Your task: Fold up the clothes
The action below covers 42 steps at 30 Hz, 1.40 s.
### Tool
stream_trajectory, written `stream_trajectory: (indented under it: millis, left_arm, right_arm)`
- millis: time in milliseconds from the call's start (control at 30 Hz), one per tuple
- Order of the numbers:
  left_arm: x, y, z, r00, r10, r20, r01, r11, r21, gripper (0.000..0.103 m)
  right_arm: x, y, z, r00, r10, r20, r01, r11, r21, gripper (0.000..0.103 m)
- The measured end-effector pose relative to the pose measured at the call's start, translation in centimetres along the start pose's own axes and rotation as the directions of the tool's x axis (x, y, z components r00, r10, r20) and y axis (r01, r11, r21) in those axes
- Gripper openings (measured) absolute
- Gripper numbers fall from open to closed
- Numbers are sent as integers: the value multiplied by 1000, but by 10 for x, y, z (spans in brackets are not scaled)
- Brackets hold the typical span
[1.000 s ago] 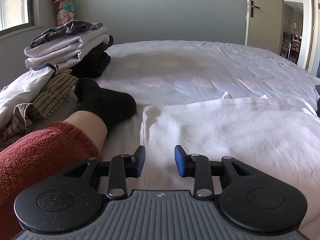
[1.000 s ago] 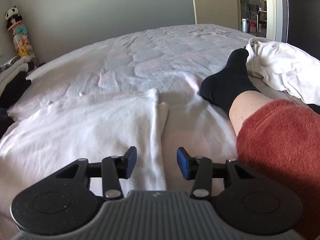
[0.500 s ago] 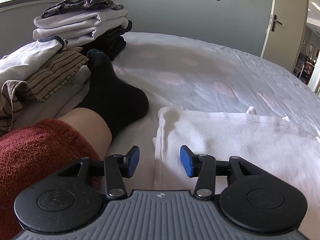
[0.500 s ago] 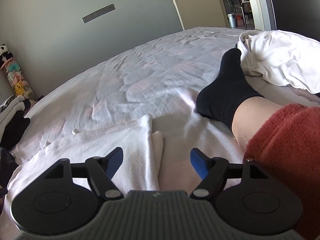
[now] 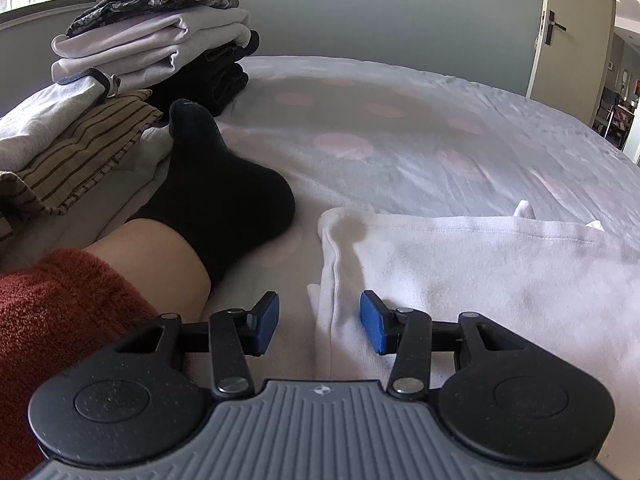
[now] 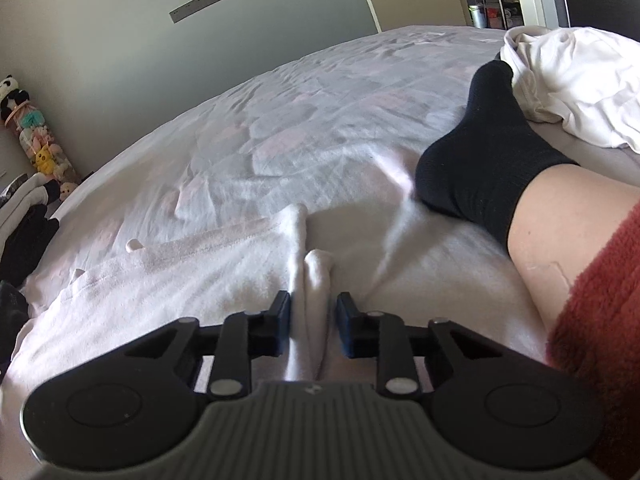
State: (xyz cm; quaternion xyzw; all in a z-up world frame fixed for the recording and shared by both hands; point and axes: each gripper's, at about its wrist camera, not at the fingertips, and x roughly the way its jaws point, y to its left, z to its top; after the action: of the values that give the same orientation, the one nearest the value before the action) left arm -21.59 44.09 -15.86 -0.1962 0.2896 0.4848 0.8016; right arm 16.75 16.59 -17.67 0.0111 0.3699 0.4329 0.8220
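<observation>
white garment [image 5: 480, 272] lies flat on the bed [image 5: 400, 140], side edges doubled into soft ridges | right tool [image 6: 313, 322] pinched on its bunched right edge fold | left tool [image 5: 319, 322] spread wide, holding nothing, straddling the left edge | black-socked foot [image 5: 228, 200] just beside
</observation>
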Motion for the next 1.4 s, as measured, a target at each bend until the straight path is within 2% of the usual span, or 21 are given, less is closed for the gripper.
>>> stream_trajectory:
  millis: [133, 233, 467, 567, 867, 1067, 1267, 1400]
  left_arm:
    - [-3, 0, 0, 1000, 3, 4, -2, 1000, -6, 53]
    - [-7, 0, 1, 1000, 1, 4, -1, 1000, -14, 53]
    - [-21, 4, 5, 999, -45, 10, 45, 998, -41, 53]
    - [-27, 11, 8, 998, -61, 10, 62, 995, -72, 53]
    - [-42, 36, 17, 992, -130, 8, 129, 975, -180, 50]
    - [-52, 55, 20, 989, -145, 13, 144, 961, -237, 49]
    - [-53, 70, 21, 989, -147, -4, 139, 948, -287, 48]
    - [-51, 73, 20, 992, -125, -15, 116, 954, -276, 43]
  right_arm:
    - [-3, 7, 0, 1000, -20, 11, 20, 999, -34, 15]
    - [-10, 8, 3, 1000, -10, 21, 10, 1000, -4, 11]
    - [-38, 31, 23, 995, 83, 47, -86, 994, 68, 10]
    - [-51, 49, 34, 989, 137, 48, -143, 981, 135, 10]
    - [-60, 141, 58, 951, 308, 15, -305, 934, 184, 10]
    - [-46, 216, 55, 923, 383, -34, -373, 914, 159, 10]
    - [-16, 291, 24, 892, 435, -124, -416, 896, 157, 10]
    - [10, 331, -7, 873, 439, -211, -419, 898, 134, 10]
